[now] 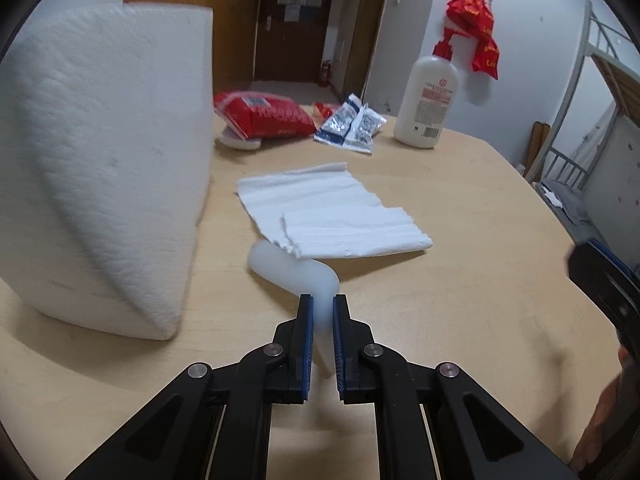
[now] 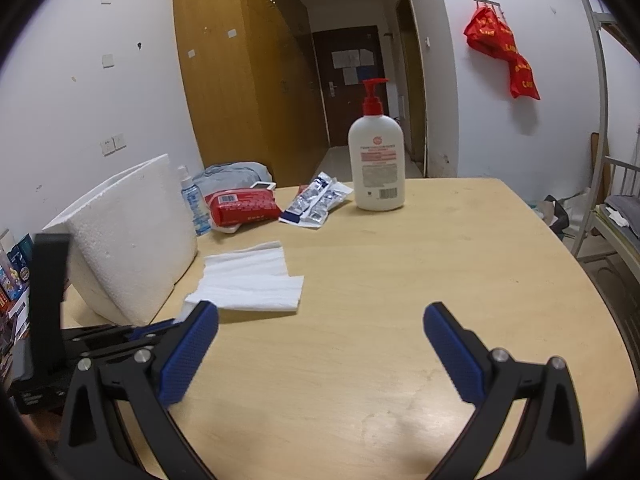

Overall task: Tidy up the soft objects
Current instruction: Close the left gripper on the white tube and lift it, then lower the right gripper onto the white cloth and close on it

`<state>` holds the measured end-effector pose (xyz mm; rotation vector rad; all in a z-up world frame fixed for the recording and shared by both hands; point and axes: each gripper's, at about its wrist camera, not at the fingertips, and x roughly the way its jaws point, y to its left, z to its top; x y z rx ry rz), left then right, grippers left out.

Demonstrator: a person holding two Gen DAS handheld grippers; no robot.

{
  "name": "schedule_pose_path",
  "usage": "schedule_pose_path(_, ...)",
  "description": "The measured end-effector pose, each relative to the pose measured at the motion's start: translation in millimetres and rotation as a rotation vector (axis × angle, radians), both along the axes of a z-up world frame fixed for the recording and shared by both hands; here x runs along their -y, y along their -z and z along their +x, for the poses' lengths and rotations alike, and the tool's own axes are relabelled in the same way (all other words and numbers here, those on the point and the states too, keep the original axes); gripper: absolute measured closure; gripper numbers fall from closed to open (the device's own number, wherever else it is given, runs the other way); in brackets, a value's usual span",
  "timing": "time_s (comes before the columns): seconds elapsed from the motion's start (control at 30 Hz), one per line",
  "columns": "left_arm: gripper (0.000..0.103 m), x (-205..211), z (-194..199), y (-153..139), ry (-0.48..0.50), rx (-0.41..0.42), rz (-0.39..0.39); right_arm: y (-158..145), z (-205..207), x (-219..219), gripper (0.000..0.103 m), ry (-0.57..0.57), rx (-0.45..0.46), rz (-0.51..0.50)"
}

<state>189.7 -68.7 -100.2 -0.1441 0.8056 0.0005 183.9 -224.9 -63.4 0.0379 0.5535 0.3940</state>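
The left claw (image 1: 322,303) is pinched nearly shut on a translucent white soft tube-shaped piece (image 1: 294,269), its blue pads (image 1: 307,340) pressing the near end while the far end lies under the near corner of a white folded paper towel (image 1: 332,218). The right claw (image 2: 320,320) hangs wide open over the bare near part of the bench, holding nothing.

Only the left wrist view shows the soft tube; from the right wrist view the left claw's black frame hides it, and that view alone shows a small clear spray bottle with a blue label (image 2: 194,204) and a grey-blue bundle of cloth (image 2: 232,174) behind a big white foam block (image 1: 104,160).

The paper towel lies flat near the middle of the pale wooden bench (image 2: 400,280), the foam block standing along the left edge. Toward the far edge sit a red plastic tissue pack (image 1: 262,114), blue-and-silver foil sachets (image 1: 352,124) and a white pump bottle with a red top (image 1: 426,96).

Beyond are white walls, a red bag on a wall hook (image 2: 504,52), a yellow wooden wardrobe (image 2: 240,80), a dark door (image 2: 348,80) and a metal bunk frame at the right.
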Motion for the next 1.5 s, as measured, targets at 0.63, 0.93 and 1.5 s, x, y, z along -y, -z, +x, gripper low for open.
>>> schedule_pose_path(0.63,0.093,-15.8,-46.8,-28.5,0.039,0.124,0.026,-6.8,-0.2,-38.9,0.0,-0.038,-0.008,-0.044)
schedule_pose_path(0.93,0.093,-31.6,-52.3,-25.4,-0.017,0.119,0.025,-5.2,20.4,-68.1,0.0,-0.117,-0.028,-0.089)
schedule_pose_path(1.5,0.093,-68.2,-56.8,-20.2,-0.122,0.132,0.04,21.4,51.1,-115.3,0.0,-0.165,-0.137,-0.164)
